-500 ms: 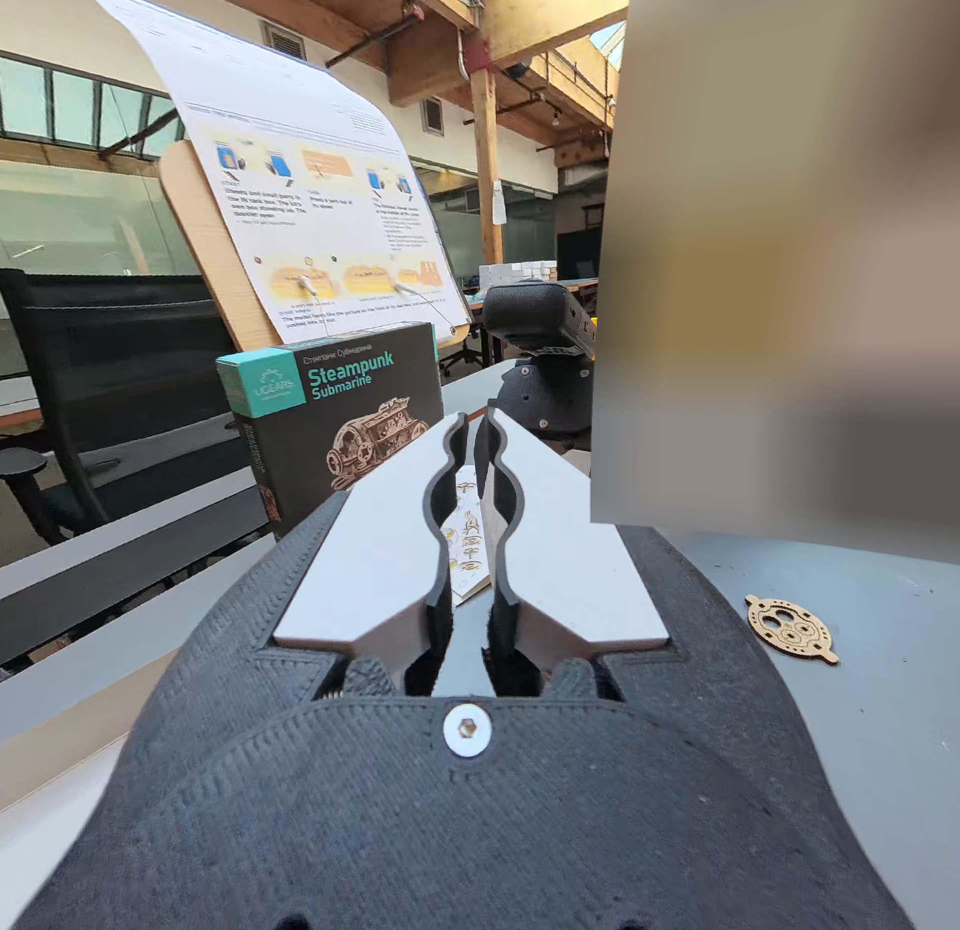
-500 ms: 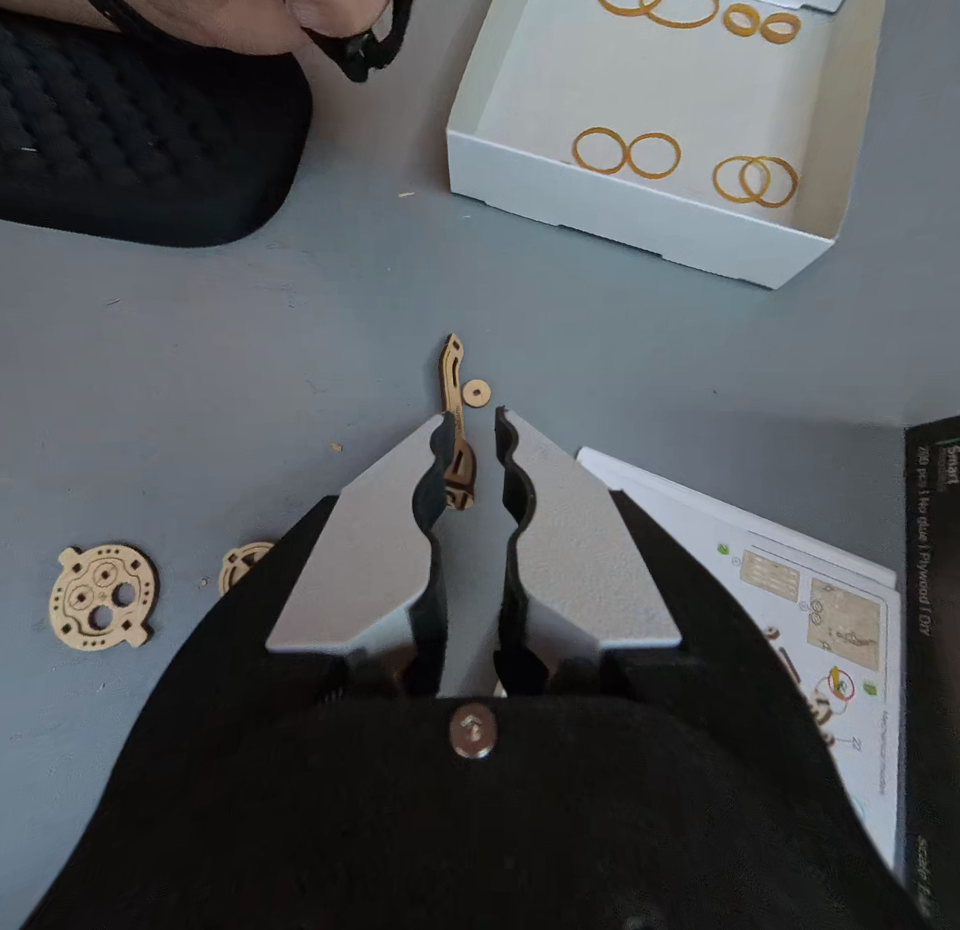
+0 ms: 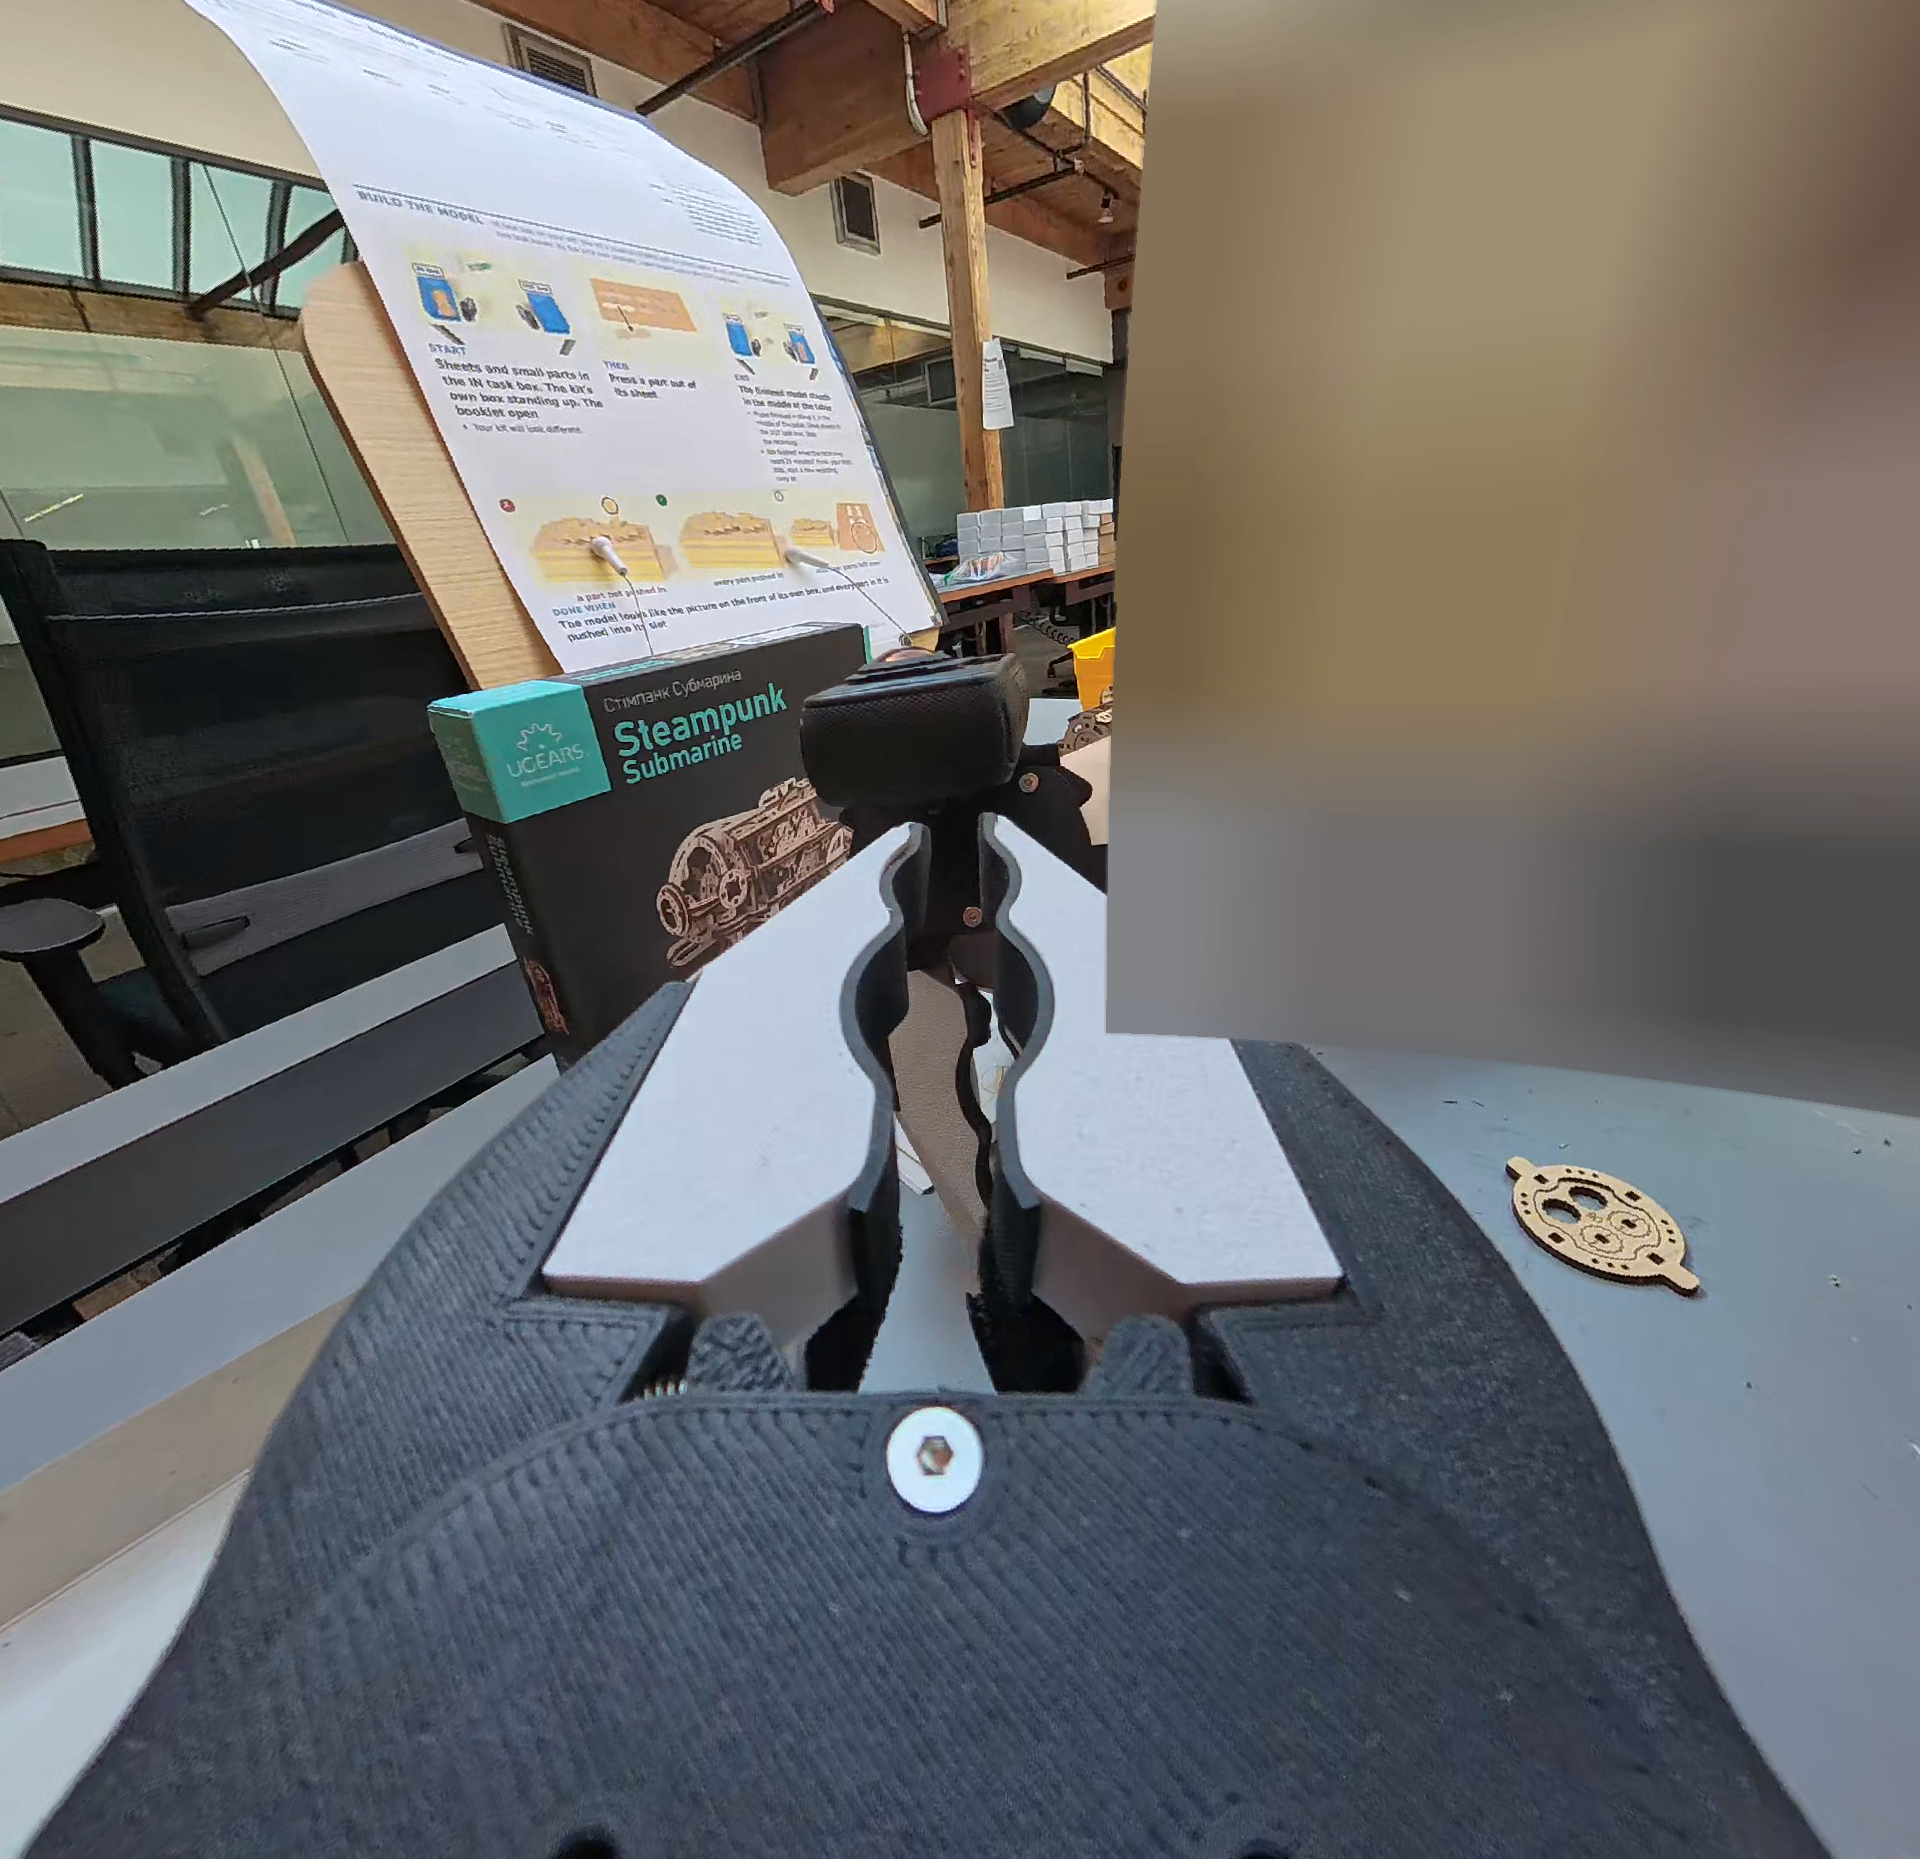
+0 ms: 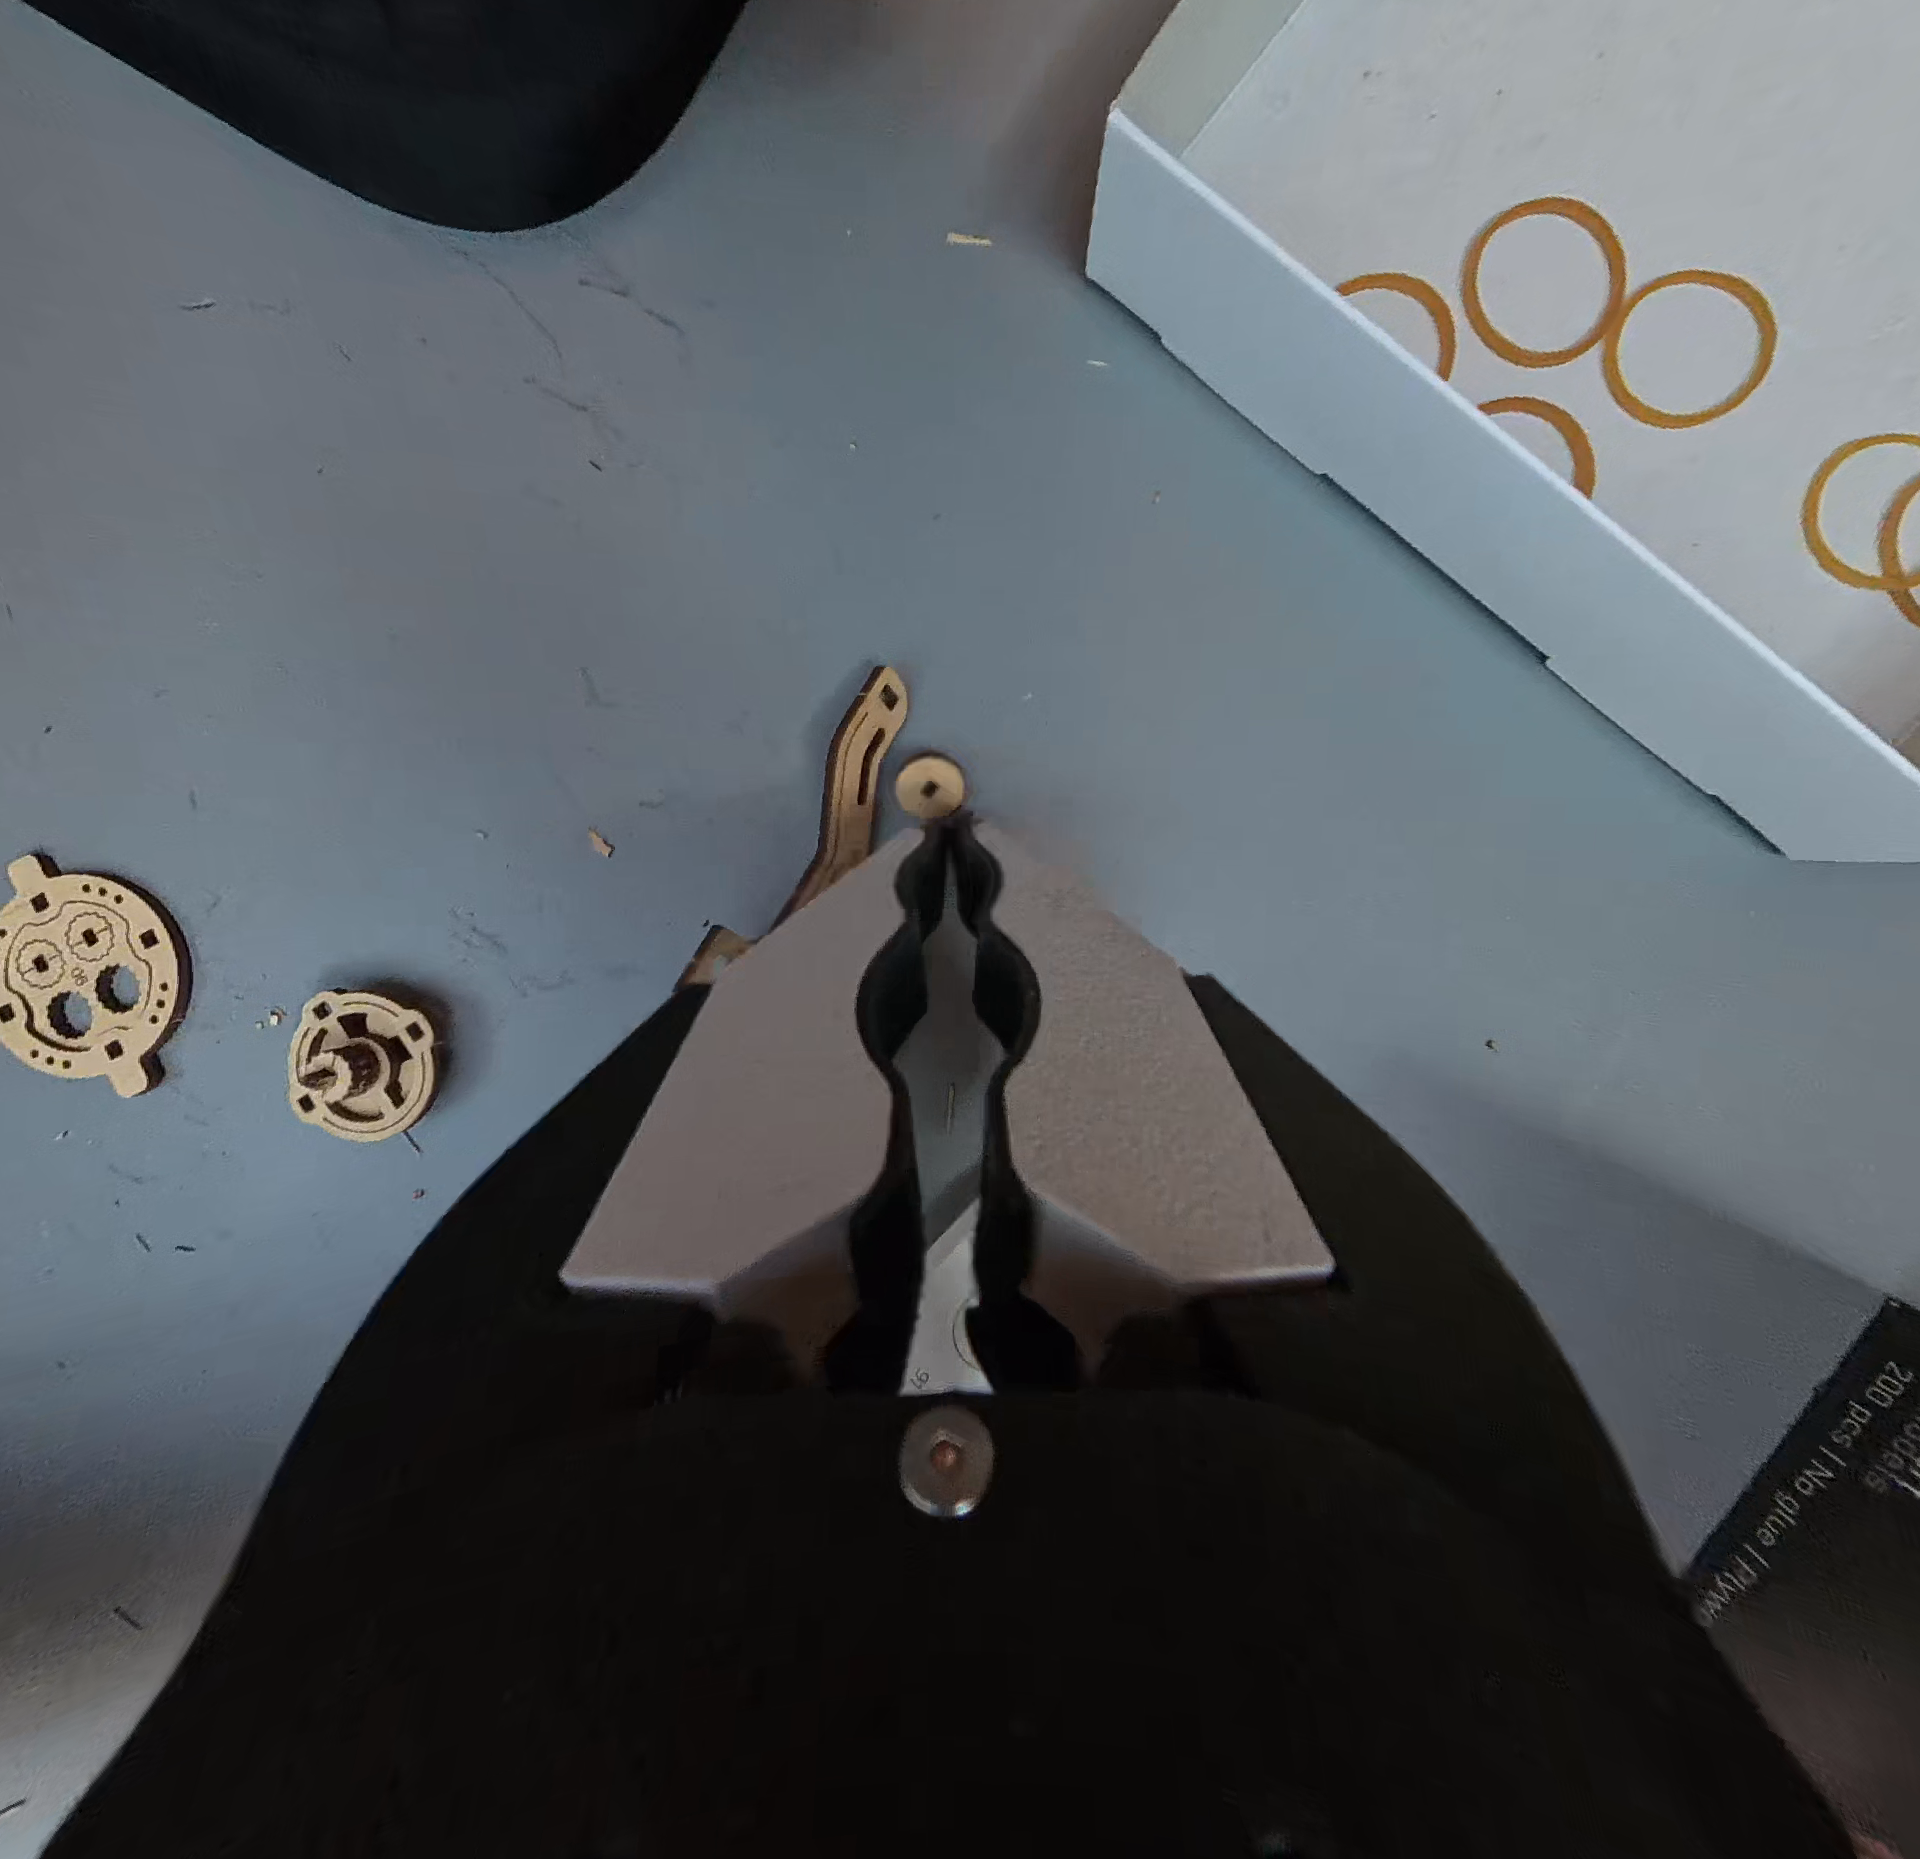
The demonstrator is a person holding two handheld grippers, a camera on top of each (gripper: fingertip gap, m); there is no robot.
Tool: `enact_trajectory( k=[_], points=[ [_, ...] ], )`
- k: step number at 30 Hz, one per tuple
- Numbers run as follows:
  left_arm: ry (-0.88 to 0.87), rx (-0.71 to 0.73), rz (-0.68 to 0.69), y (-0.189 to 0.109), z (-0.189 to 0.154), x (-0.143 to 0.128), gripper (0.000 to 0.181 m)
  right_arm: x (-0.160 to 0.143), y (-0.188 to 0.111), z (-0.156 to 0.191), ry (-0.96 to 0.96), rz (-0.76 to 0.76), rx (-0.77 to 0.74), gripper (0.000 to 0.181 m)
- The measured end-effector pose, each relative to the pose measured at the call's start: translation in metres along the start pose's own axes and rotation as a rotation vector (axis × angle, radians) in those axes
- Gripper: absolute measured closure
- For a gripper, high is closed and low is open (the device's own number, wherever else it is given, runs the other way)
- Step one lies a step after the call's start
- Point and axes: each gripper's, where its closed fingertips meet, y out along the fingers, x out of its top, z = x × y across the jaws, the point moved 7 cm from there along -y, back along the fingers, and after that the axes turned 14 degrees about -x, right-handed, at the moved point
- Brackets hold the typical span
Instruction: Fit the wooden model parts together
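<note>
The right gripper point(image 4: 948, 835) is seen with its fingertips brought together, nothing visibly clamped between them; the tips are placed on the grey table point(image 4: 520, 521), just below a small wooden washer point(image 4: 930, 783). Whether the washer is touched by the tips cannot be told. A curved wooden lever piece point(image 4: 857, 781) lies just to the left of the tips and is partly hidden under the left finger. Farther to the left, a small round wooden part point(image 4: 358, 1066) and a larger round plate with holes point(image 4: 83, 973) are laid flat, apart from each other. To the upper right a white box point(image 4: 1403, 479) with yellow rings point(image 4: 1688, 349) inside is placed.

The left gripper point(image 3: 943, 843) is held above the table with a narrow gap between its fingers, and nothing is gripped. Ahead of it the dark kit box point(image 3: 644, 822) is standing, with an instruction sheet point(image 3: 623, 375) behind. A round wooden plate point(image 3: 1600, 1225) lies to its right.
</note>
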Motion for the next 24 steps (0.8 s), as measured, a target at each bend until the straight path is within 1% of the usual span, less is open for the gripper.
enact_trajectory(
  k=[2, 5, 8, 10, 12, 13, 15, 17, 19, 22, 24],
  points=[
    [0.001, 0.010, -0.002, -0.001, 0.001, 0.000, 0.175, -0.001, -0.001, -0.001, 0.017, -0.002, -0.025, 0.181],
    [0.027, 0.034, 0.006, -0.005, 0.004, 0.004, 0.173, -0.001, -0.014, 0.005, 0.081, -0.109, -0.063, 0.181],
    [0.070, 0.080, 0.028, -0.012, 0.011, 0.005, 0.173, 0.002, -0.025, 0.007, 0.150, -0.183, -0.144, 0.181],
    [0.059, 0.087, 0.044, -0.012, 0.015, 0.000, 0.172, 0.003, -0.019, 0.004, 0.163, -0.153, -0.194, 0.177],
    [0.037, 0.069, 0.054, -0.010, 0.014, -0.004, 0.169, 0.001, -0.009, 0.007, 0.118, -0.074, -0.128, 0.173],
    [0.033, 0.058, 0.061, -0.008, 0.013, -0.005, 0.168, 0.000, -0.006, 0.008, 0.081, -0.065, -0.112, 0.171],
    [0.039, 0.038, 0.074, -0.007, 0.011, -0.005, 0.168, 0.001, -0.004, 0.008, 0.044, -0.062, -0.085, 0.169],
    [0.029, 0.022, 0.079, -0.005, 0.011, -0.007, 0.168, 0.004, -0.001, 0.008, 0.048, -0.070, -0.034, 0.165],
    [0.010, 0.009, 0.084, -0.005, 0.011, -0.010, 0.168, 0.004, 0.003, 0.006, 0.033, -0.065, -0.035, 0.165],
    [-0.012, 0.007, 0.073, -0.006, 0.013, -0.011, 0.169, 0.008, 0.007, 0.006, 0.050, -0.097, -0.002, 0.169],
    [-0.011, 0.010, 0.054, -0.009, 0.014, -0.008, 0.169, 0.007, 0.007, 0.004, 0.079, -0.100, -0.016, 0.169]
  ],
)
